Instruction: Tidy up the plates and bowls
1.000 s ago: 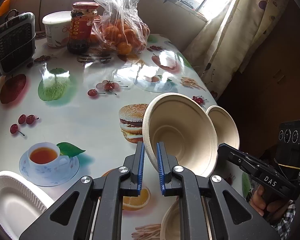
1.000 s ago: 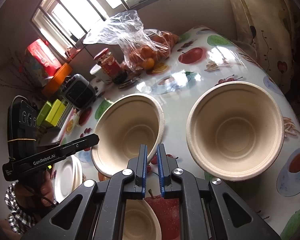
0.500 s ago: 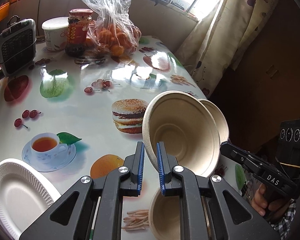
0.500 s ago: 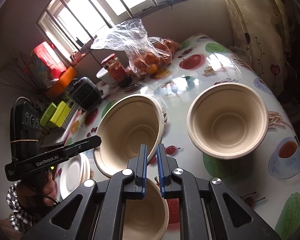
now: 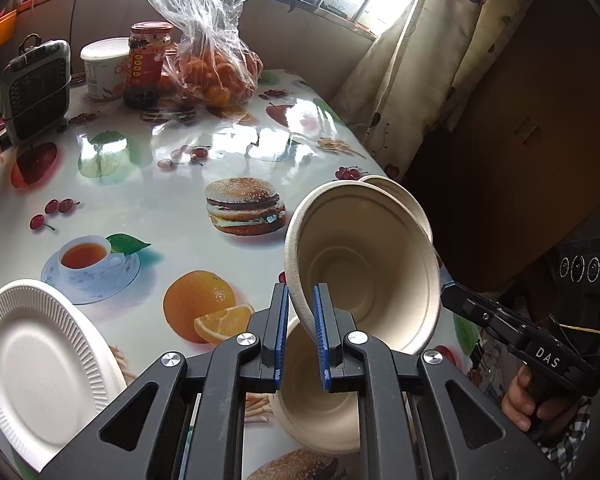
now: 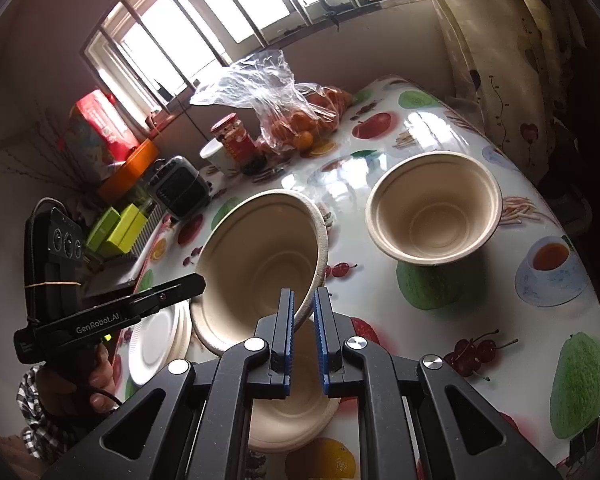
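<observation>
Both held bowls have been carried back toward the near table edge, over a bowl resting there.

Left gripper is clamped on the rim of a tilted bowl; right gripper looks clamped on the same rim from the other side. Beneath it sits the resting bowl, with white plates just left of it and another bowl standing farther up the table. Level the held bowl, centre it over the resting one, then lower before loosening.
</observation>
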Tool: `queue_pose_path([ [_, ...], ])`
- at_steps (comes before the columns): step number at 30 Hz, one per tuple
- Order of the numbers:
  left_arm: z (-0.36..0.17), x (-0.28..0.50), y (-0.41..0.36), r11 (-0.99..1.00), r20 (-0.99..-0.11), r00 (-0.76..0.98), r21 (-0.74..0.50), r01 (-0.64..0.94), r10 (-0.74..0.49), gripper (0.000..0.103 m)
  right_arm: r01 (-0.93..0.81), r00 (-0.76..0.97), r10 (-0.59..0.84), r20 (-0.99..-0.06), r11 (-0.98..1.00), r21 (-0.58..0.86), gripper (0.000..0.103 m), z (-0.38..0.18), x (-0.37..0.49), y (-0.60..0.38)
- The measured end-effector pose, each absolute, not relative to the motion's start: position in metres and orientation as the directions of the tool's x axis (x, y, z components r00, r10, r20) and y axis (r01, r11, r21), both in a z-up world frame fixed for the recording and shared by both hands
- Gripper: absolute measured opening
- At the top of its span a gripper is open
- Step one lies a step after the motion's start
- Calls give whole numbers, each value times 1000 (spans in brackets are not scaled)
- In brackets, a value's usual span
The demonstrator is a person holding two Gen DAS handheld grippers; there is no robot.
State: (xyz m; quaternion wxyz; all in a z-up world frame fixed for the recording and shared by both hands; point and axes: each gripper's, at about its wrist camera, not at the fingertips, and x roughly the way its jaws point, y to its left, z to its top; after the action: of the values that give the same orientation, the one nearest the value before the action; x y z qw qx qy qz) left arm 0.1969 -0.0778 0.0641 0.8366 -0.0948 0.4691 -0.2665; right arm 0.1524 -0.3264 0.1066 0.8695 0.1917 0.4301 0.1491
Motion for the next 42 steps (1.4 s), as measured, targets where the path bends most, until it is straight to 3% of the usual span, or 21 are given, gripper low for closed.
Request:
queue_pose_path([
  [42,26,144,-68,851,-783,352,-408,332,-513,13,-40,543,405,-736,888,459,11,68,91,-311],
])
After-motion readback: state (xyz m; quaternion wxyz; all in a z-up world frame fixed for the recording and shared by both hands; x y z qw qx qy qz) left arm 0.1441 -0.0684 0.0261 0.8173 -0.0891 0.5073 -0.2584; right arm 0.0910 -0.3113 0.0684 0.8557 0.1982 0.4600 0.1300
